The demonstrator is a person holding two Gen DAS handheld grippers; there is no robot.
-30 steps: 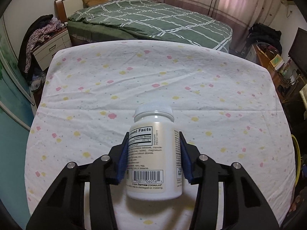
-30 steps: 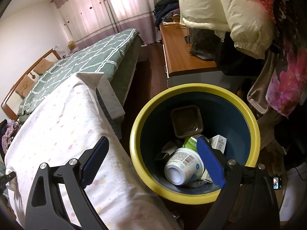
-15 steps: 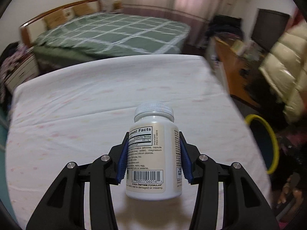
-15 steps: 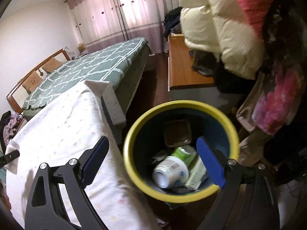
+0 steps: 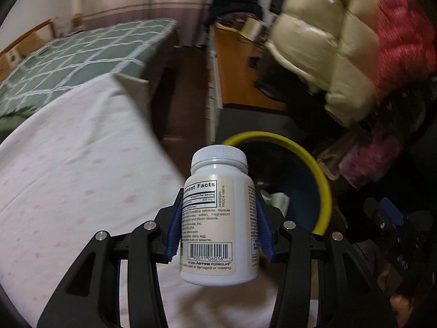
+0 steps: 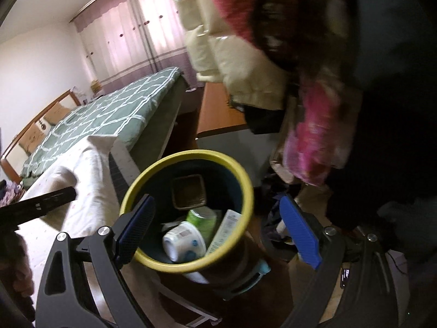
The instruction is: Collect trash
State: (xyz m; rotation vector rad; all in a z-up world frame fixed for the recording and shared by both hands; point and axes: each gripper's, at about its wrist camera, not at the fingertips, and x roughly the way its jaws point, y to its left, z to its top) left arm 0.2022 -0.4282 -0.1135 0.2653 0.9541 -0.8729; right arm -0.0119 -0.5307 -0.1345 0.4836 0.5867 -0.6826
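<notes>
The left tool [image 5: 218,228] clamps a white supplement bottle [image 5: 217,224] between its blue pads, upright, above the desk [image 5: 82,177] corner beside the yellow-rimmed bin [image 5: 323,188]. The right tool [image 6: 215,229] is spread wide and empty, straddling the bin [image 6: 188,155]. Only the right view shows inside it: a yogurt cup [image 6: 184,242], a green can [image 6: 203,218], a brown tray [image 6: 188,194].

The mouth of the yellow-rimmed bin [image 6: 188,207] is left uncovered, though its floor is filled by a white tub [image 6: 183,242], a green can [image 6: 203,218], a carton [image 6: 224,231] and a brown tray [image 6: 188,194]. At 9 o'clock the bin is crowded by the sheeted table edge [image 6: 92,191]; at 2 o'clock the approach is narrowed by hanging jackets [image 6: 273,63].
</notes>
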